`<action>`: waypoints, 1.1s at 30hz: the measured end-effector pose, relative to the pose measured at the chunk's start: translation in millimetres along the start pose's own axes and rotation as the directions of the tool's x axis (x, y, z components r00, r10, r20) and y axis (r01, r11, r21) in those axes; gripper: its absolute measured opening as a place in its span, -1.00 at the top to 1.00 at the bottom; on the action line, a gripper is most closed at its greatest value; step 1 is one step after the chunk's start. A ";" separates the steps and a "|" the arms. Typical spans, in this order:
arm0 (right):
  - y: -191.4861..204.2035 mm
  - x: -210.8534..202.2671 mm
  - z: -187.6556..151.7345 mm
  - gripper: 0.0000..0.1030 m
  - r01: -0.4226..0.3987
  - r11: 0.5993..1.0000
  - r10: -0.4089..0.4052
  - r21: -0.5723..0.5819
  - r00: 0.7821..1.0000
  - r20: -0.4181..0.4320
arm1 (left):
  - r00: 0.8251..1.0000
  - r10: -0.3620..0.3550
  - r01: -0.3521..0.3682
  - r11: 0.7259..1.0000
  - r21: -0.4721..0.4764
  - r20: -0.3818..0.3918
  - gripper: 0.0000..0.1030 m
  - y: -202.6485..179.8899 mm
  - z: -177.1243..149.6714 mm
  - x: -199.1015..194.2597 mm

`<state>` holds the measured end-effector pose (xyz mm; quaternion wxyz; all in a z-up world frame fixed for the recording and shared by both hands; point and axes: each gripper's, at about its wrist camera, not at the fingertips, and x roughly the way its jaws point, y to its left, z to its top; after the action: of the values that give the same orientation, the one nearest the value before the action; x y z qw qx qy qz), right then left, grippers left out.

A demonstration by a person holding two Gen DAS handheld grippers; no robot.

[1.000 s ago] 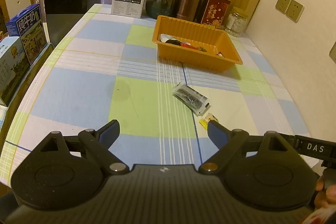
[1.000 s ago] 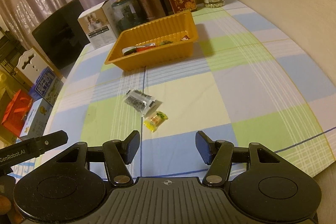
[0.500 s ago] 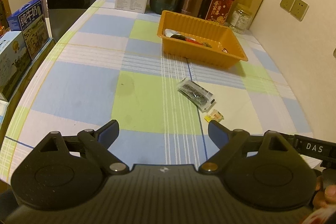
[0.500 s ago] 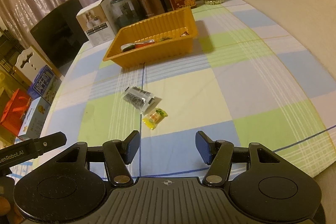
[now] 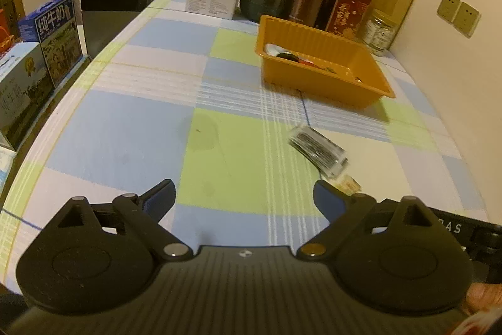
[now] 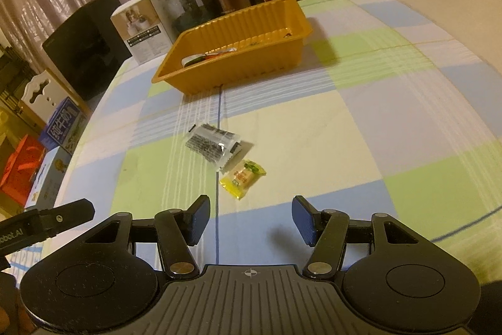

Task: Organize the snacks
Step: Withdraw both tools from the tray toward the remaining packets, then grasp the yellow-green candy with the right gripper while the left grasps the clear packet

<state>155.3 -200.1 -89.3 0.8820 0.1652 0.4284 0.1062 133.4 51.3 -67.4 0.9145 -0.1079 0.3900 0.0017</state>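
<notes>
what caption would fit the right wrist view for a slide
Open right gripper above a checked tablecloth, facing a dark snack packet and yellow candy, orange tray beyond.

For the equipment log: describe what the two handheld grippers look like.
Both the left gripper and the right gripper are matte black, with a ribbed centre plate, round side housings, silver and brass pivot pins, and two fingers with dark blue pads. White lettering marks a black side bar.

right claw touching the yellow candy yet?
Apart. The right wrist view shows bare tablecloth between the right claw and the yellow candy; nothing sits between its open jaws.
</notes>
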 end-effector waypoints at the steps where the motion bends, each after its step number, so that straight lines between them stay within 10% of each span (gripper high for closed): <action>1: 0.7 5.3 0.5 -0.14 -0.001 1.000 0.001 0.000 1.000 -0.001 | 1.000 -0.002 0.002 1.000 -0.002 0.001 -0.83 1.0 0.7 3.8; 10: 9.9 52.9 9.2 -0.12 0.013 1.000 -0.013 -0.010 1.000 -0.020 | 0.998 0.049 -0.049 0.999 -0.001 -0.029 -0.83 5.3 4.5 37.5; 27: 43.1 88.3 -4.2 0.56 0.179 0.940 -0.171 -0.291 0.984 0.052 | 0.995 0.025 -0.029 0.999 -0.038 -0.097 -0.83 9.1 -1.2 58.2; 33: 16.9 70.3 9.3 0.57 0.172 0.967 -0.167 -0.188 0.985 0.042 | 0.994 -0.010 0.003 0.998 -0.062 -0.111 -0.83 4.3 3.1 59.4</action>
<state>204.8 -163.2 -128.1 0.9050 0.0441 0.4175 0.0690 176.6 51.3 -108.6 0.8875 -0.1373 0.4398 0.0047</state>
